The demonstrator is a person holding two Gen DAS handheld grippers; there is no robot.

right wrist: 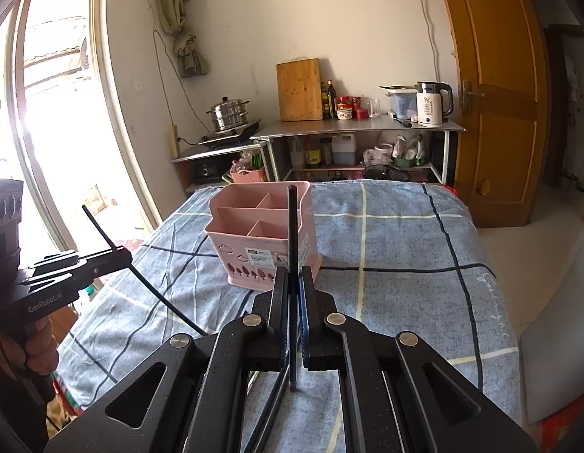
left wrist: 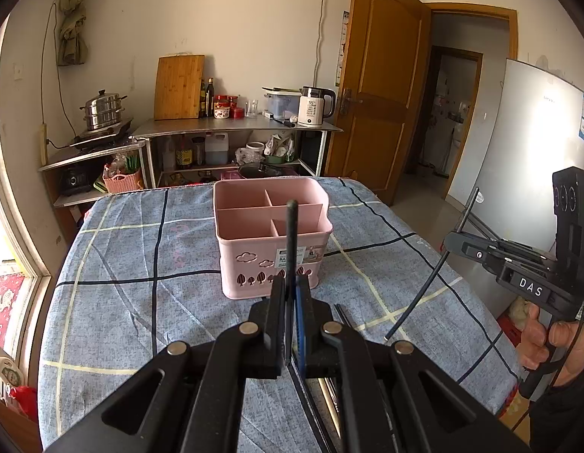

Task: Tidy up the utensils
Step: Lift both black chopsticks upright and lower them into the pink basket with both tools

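A pink divided utensil basket stands on the blue checked tablecloth; its compartments look empty. My left gripper is shut on a black chopstick that points up in front of the basket. My right gripper is shut on another black chopstick, also upright, just short of the basket. Each gripper shows in the other's view: the right one with its chopstick, the left one with its chopstick.
Another black chopstick lies on the cloth near my left gripper. Behind the table are steel shelves with a kettle, cutting board and steamer pot. A wooden door and fridge stand to the right.
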